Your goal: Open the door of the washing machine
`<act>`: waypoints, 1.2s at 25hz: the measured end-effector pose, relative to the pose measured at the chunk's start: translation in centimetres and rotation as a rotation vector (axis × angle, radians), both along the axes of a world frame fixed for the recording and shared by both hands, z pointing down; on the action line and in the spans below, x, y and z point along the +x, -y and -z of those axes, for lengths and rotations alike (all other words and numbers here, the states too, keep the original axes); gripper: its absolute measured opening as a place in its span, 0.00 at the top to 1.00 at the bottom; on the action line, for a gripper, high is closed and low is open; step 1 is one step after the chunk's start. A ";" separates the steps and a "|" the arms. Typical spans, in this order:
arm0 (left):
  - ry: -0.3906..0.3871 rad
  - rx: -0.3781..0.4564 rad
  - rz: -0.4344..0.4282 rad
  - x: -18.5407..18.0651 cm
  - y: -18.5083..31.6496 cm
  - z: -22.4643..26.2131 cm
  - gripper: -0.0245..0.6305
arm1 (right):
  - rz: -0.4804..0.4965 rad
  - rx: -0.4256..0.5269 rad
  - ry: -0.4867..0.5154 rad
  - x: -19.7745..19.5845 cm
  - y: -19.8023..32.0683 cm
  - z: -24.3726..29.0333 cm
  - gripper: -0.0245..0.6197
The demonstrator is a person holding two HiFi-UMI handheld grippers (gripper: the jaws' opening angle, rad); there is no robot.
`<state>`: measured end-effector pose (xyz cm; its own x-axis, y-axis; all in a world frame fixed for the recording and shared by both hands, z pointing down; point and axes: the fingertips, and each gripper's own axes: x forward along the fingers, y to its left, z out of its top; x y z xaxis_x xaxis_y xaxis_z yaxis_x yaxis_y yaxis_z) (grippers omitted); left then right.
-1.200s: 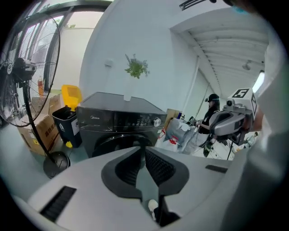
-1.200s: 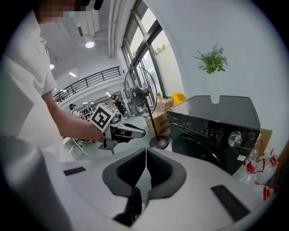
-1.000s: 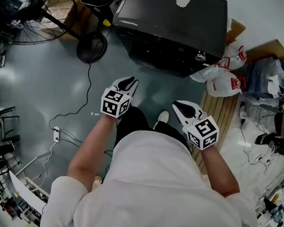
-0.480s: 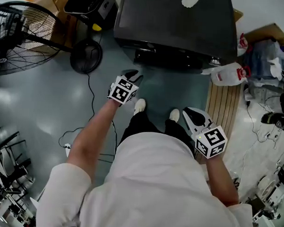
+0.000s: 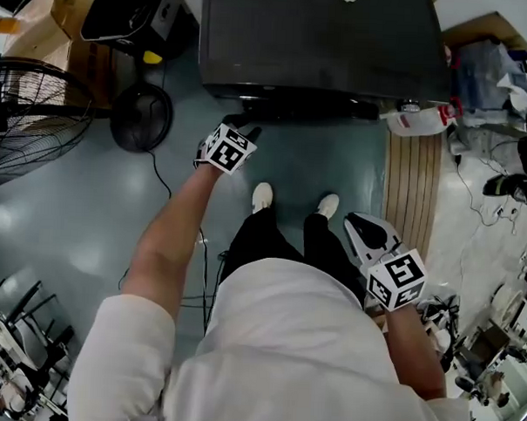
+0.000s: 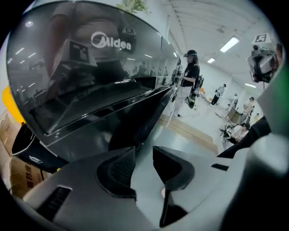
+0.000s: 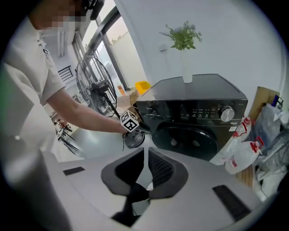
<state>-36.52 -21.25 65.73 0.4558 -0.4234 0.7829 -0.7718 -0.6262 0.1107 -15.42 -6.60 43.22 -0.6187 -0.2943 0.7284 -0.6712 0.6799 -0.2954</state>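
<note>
Two tongs are in play, one in each hand. The left tongs [image 5: 247,130] have just come down and forward, and now they sit right by the top left corner of the washer's [image 5: 323,42] front. A second ago they were up by the person's knees, well apart from it. Their jaws have just been opening too. Now they stand spread, and nothing is between them.

From the left tongs' own view, the shiny black front fills most of what you see, very near. I cannot tell if they touch it yet.

The right tongs [image 5: 361,223] hang back by the person's right leg. Their jaws are almost pressed together and hold nothing.

The washer stands at the far edge of the floor [image 5: 89,206], against the wall. Its round door [image 7: 192,140] is in the front, low down, and it looks shut all the way.

So I think the left tongs are getting ready to grab the door's edge. The pull has not begun yet.
</note>
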 end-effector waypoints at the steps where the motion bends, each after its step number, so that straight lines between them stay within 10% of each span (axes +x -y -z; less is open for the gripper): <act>1: 0.012 -0.003 -0.023 0.1 0.3 -0.5 0.77 | -0.013 -0.006 -0.009 0.2 0.0 -0.1 0.90; 30: 0.106 -0.037 -0.207 2.0 2.3 -6.2 0.80 | -0.142 -0.060 -0.033 1.5 -1.6 -2.6 0.91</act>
